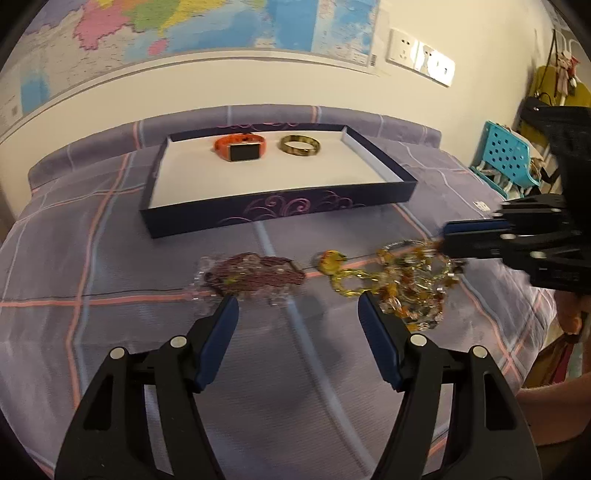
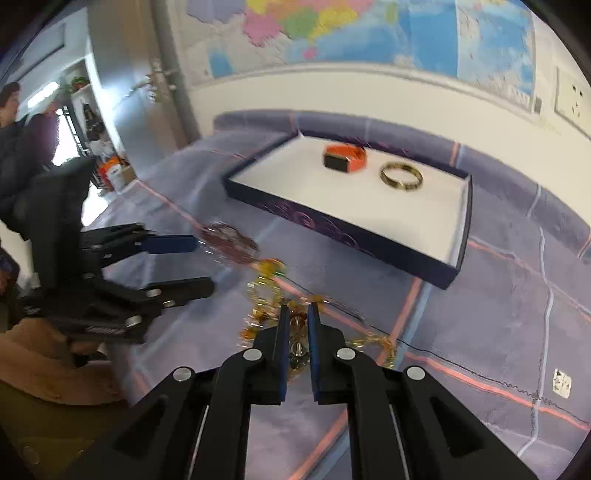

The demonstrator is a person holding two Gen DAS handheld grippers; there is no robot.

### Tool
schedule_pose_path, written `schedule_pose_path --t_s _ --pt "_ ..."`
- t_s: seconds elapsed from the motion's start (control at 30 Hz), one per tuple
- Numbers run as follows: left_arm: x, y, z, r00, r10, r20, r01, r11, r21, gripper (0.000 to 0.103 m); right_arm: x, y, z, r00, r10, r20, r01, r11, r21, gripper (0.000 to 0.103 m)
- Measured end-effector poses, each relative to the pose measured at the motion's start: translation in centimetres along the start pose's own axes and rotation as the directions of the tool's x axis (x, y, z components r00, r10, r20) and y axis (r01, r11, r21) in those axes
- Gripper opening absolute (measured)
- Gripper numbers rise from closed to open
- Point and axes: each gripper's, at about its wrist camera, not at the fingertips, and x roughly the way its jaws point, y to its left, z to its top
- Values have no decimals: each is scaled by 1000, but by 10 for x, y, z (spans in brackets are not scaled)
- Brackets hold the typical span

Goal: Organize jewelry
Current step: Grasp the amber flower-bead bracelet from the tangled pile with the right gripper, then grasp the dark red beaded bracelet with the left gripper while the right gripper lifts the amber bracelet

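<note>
Right tongs [image 2: 298, 314] seemingly pinch the amber necklace [image 1: 402, 280]; left tongs [image 1: 299, 314] gape, empty.

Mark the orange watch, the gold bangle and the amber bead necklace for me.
orange watch [image 1: 243, 151]: left wrist view, on its dark screen.
gold bangle [image 1: 299, 150]: left wrist view, on the near side of its band.
amber bead necklace [image 1: 397, 282]: left wrist view, on the tangled middle of the beads.

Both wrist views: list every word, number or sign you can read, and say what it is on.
None can be read.
Wall map: print too small and blurred.
Barcode strip at the map's corner: illegible.
Small white tag on the bedspread: dark marks, blurred.
Embossed lettering on the left gripper body: blurred.
</note>
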Motion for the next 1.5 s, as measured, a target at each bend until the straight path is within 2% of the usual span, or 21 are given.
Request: schedule_pose_path --t_s 0.23,0.3,0.33,0.47,0.53,0.6,0.67,0.77,0.83,0.87,0.9,1.07,1.17,1.27,1.37,1.43,1.5 --pt "-6 13 -3 999 38 6 -38 999 -16 67 -9 29 3 997 71 7 -70 996 -59 8" --pt "-7 15 -4 999 42 4 -42 999 -22 67 -4 28 0 994 108 -13 -109 993 -37 5" --pt "-7 16 -5 999 43 1 -43 999 -26 67 -3 31 -3 992 128 -17 -128 991 -34 0" --pt "-7 19 -9 999 36 -10 -36 999 -32 67 13 44 -19 984 149 -103 -155 986 -60 0" --pt "-6 17 -10 999 32 -11 -32 999 -26 67 19 39 -23 987 113 -113 -119 992 -50 1" --pt "-7 12 -10 1000 16 -11 -16 1000 -14 67 19 21 -22 992 87 -96 -85 996 18 6" --pt "-8 7 -10 1000 -14 -9 14 1000 -1 67 22 7 -20 994 64 -84 -58 996 74 22" --pt "-10 -7 -10 998 -66 -13 67 997 38 67 36 3 -22 991 55 -121 -44 995 90 24" --pt "-10 -17 -12 996 -91 -17 92 993 69 67 44 1 -24 989 62 -132 -50 994 97 21" --pt "-10 -23 -13 994 -104 -23 106 990 88 67 44 0 -23 990 64 -125 -51 994 100 9" --pt "-9 -27 -14 993 -111 -28 114 989 99 67 44 0 -22 990 72 -123 -60 993 105 6" --pt "-5 -40 -19 987 -152 -57 158 979 130 67 17 -16 -9 995 96 -29 -91 983 162 4" --pt "-2 -46 -20 986 -154 -70 163 976 143 67 -2 -29 5 998 49 49 -57 981 184 4" --pt "4 -49 -20 986 -146 -86 157 977 147 63 -10 -42 12 997 -5 82 -12 979 204 4" --pt "9 -51 -21 985 -134 -110 150 977 153 54 -5 -48 13 996 -69 63 56 980 190 5" --pt "10 -51 -21 986 -123 -113 140 978 157 50 6 -51 10 995 -103 14 99 977 188 6" --pt "9 -50 -21 985 -128 -114 145 977 156 42 13 -50 3 984 -176 -26 178 969 172 20"
